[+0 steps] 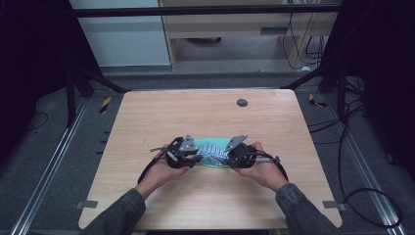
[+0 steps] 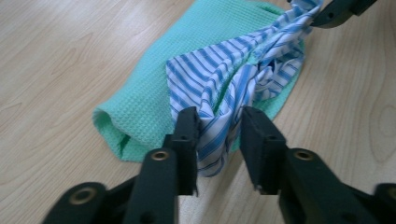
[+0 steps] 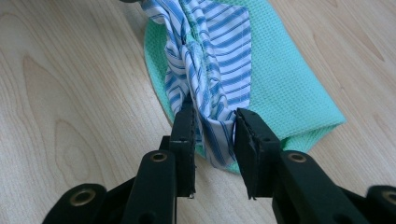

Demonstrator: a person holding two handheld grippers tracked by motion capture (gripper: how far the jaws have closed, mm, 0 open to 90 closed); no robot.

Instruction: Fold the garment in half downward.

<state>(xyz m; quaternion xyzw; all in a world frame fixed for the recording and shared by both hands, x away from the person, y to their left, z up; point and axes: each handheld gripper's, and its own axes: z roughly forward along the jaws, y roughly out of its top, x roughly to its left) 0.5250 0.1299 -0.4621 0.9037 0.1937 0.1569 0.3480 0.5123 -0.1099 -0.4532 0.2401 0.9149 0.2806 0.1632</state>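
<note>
Cloth sits mid-tabletop, nearer your edge: a striped blue-and-white fabric (image 2: 219, 84) bunched on a green waffle cloth (image 2: 149, 102). Your left tool (image 2: 219, 128) has striped folds between narrowly parted jaws; your right tool (image 3: 212, 130) has the opposite end the same way. With neither pinch looking tight, I judge that pulling apart could slip the stripes free, or drag the green cloth along. The tabletop (image 1: 205, 112) is pale wood grain, with a dark round plug (image 1: 242, 102) far off. Beyond lie grey floor, cables and a light cabinet.

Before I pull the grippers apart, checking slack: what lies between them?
In the high view, the striped cloth spans from left gripper to right gripper, over the green cloth.
</note>
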